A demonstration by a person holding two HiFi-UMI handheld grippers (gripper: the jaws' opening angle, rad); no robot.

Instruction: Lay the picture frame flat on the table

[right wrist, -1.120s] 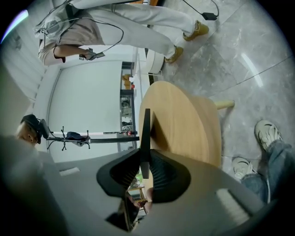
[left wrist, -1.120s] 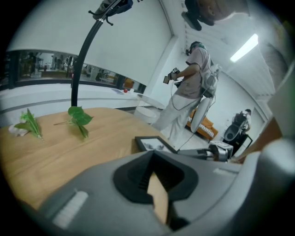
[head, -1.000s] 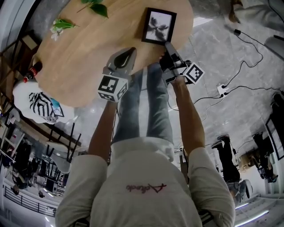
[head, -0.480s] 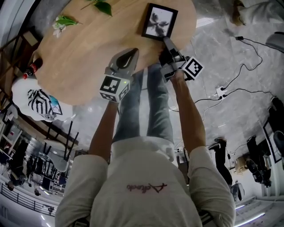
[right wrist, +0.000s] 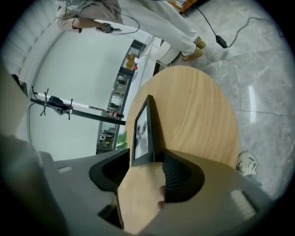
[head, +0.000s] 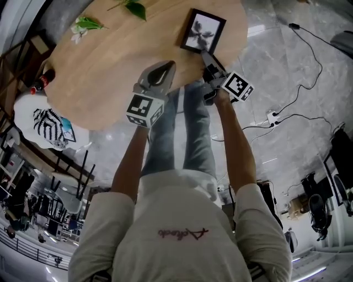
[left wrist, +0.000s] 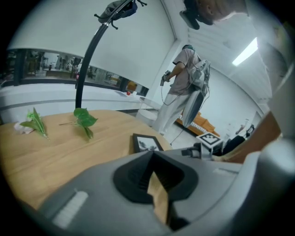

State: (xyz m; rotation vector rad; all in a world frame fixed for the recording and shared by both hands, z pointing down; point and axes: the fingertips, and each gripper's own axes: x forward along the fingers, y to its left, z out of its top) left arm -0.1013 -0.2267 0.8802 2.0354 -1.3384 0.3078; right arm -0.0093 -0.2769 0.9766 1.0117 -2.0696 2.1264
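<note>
The black picture frame (head: pixel 203 32) with a grey flower print rests face up on the round wooden table (head: pixel 99 77), near its right rim. From the left gripper view the frame (left wrist: pixel 145 143) looks low and flat. My right gripper (head: pixel 208 58) points at the frame's near edge. Its jaws are opening and stand wide, and in the right gripper view the edge of the frame (right wrist: pixel 142 131) sits at the mouth of the right gripper (right wrist: pixel 146 159) with no pad pressing on it. My left gripper (head: pixel 164 65) hovers over the table's near edge, shut and empty.
Two green leafy sprigs (head: pixel 135 8) (head: pixel 85 23) lie at the table's far side. A white seat with a black pattern (head: pixel 47 124) stands left of the table. Cables and a power strip (head: pixel 273 115) lie on the grey floor at right. A person with a backpack (left wrist: pixel 184 87) stands beyond the table.
The right gripper stays at the frame's near edge and the frame keeps its place on the table. The left gripper has not visibly moved. The head view has shifted slightly.
</note>
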